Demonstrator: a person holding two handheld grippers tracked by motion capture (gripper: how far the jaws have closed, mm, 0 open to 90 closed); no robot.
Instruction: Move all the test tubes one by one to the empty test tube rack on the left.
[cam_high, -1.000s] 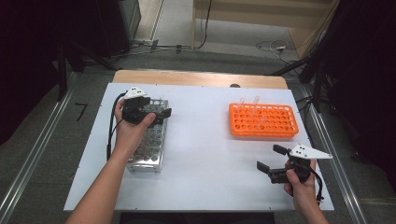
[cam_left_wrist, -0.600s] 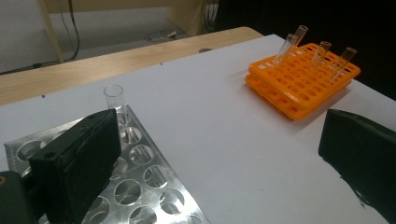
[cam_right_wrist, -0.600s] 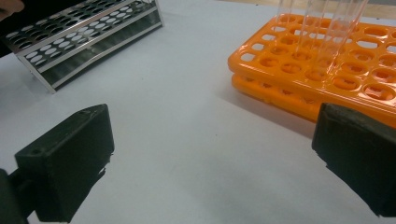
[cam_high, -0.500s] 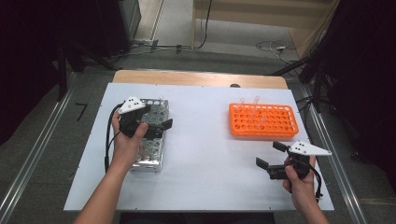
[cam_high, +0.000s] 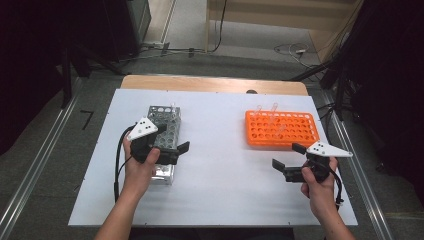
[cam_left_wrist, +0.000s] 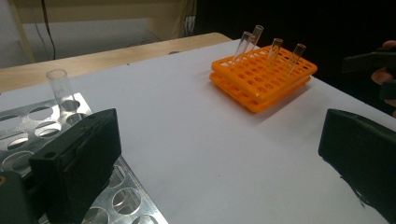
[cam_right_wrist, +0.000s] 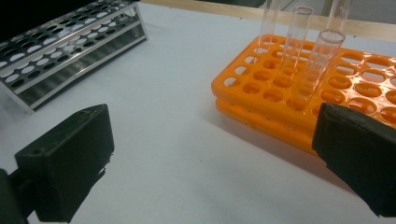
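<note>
1. Beside the orange rack (cam_high: 282, 128), on its near side, the right gripper (cam_high: 289, 161) hovers over the white counter (cam_high: 225, 185) with its fingers wide and empty.
2. Standing in the orange rack's far rows are clear test tubes (cam_right_wrist: 322, 60), leaning slightly in their holes.
3. Well left of the orange rack, the left gripper (cam_high: 176, 148) hangs over the metal rack (cam_high: 164, 131), fingers wide and holding nothing; one clear tube (cam_left_wrist: 60, 88) stands at that rack's far end.
4. The tubes look light, stiff, smooth and breakable, so the upper wall, just under the rim, seems the safest hold, with gentle pressure.
5. Compared with a second ago, the left gripper has drawn back toward the person along the metal rack; the right gripper has barely moved.
</note>
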